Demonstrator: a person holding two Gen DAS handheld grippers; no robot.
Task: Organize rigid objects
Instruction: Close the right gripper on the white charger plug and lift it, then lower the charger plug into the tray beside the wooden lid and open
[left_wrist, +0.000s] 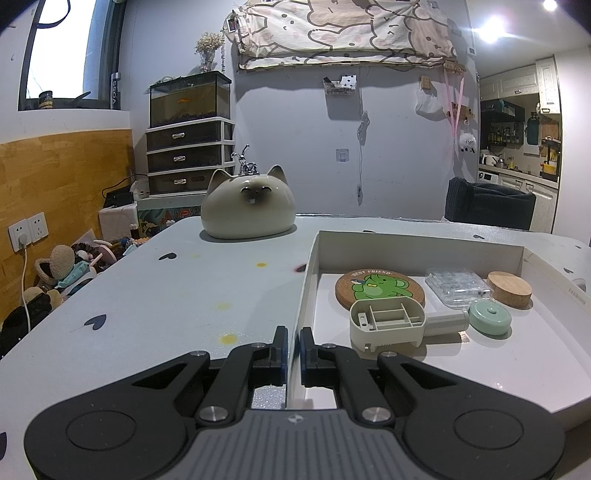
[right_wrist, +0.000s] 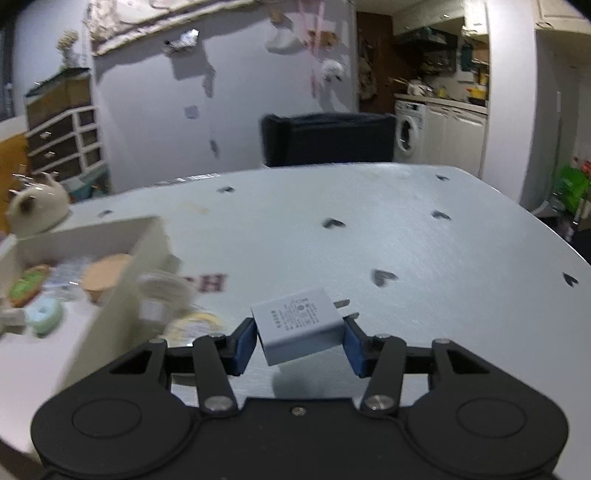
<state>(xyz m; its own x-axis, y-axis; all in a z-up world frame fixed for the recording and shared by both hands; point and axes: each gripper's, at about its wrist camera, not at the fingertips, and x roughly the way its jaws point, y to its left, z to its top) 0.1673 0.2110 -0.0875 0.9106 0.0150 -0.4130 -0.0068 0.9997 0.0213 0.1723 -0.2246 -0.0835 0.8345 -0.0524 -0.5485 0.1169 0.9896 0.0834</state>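
In the right wrist view my right gripper is shut on a white charger plug, whose two prongs point right. The plug hangs just above the grey table, with its shadow beneath it. To the left stands a shallow white box. In the left wrist view my left gripper is shut on the box's left wall. Inside the box lie a cork coaster with a green elephant, a beige plastic housing, a mint round disc, a clear case and a wooden lid.
A ceramic cat sits at the table's far left. Blurred white round objects and a yellowish item lie just outside the box's right wall. A dark chair stands behind the table. Bare tabletop stretches right of the plug.
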